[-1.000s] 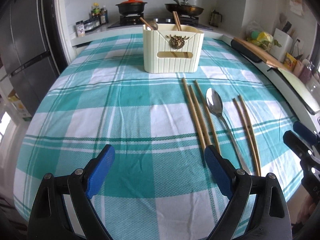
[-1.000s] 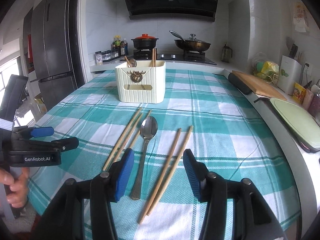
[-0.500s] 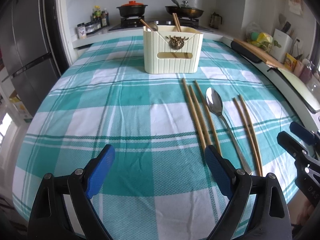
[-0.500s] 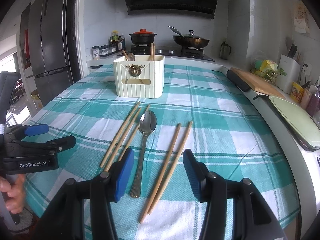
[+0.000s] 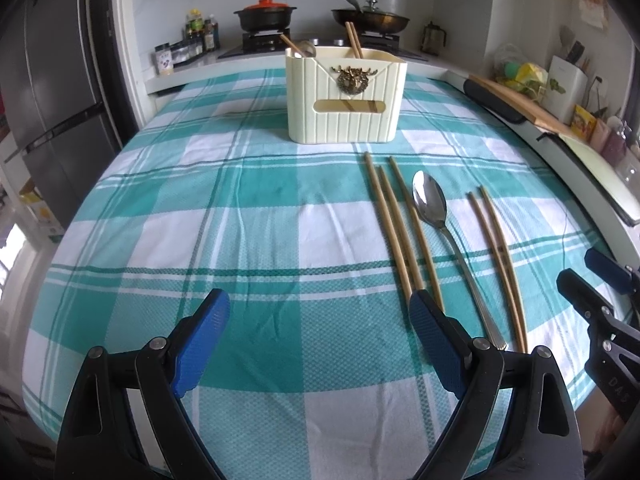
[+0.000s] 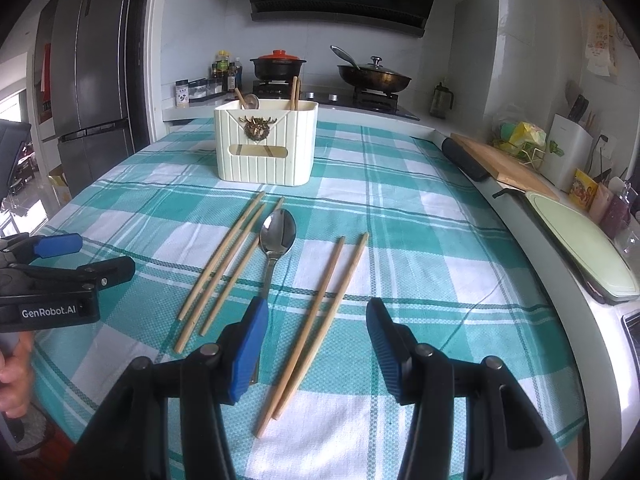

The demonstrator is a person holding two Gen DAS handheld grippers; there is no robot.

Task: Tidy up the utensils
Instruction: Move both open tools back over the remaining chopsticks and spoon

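**Right gripper lines up on the loose chopstick pair; holder waits ahead**

Left wrist view first. The left gripper (image 5: 320, 344) hangs over bare checked tablecloth (image 5: 248, 240), jaws spread wide and nothing between them. Ahead and off to its right lie the utensils: three chopsticks (image 5: 396, 232) side by side, their near ends just beyond its right finger, then a metal spoon (image 5: 434, 210), then a chopstick pair (image 5: 498, 248) further right. Straight ahead, well beyond the tips, stands the cream utensil holder (image 5: 346, 100). A spoon and one wooden stick poke out at its left side, two chopsticks near its middle; whether a divider splits it cannot be told. The right gripper (image 5: 600, 280) edges in at the far right.

Now the right wrist view. The right gripper (image 6: 316, 328) is about half open and empty, and the chopstick pair (image 6: 320, 312) runs right up between its fingers, near ends lying below them. The spoon (image 6: 276, 240) disappears behind its left finger; the three chopsticks (image 6: 224, 264) lie further left. The holder (image 6: 266, 144) sits ahead and slightly left. The left gripper (image 6: 68, 256) waits at the left edge.

The step looks like an approach for a pickup. Next it calls for dropping onto the pair, pinching both sticks together, and carrying them forward to the holder's chopstick side.
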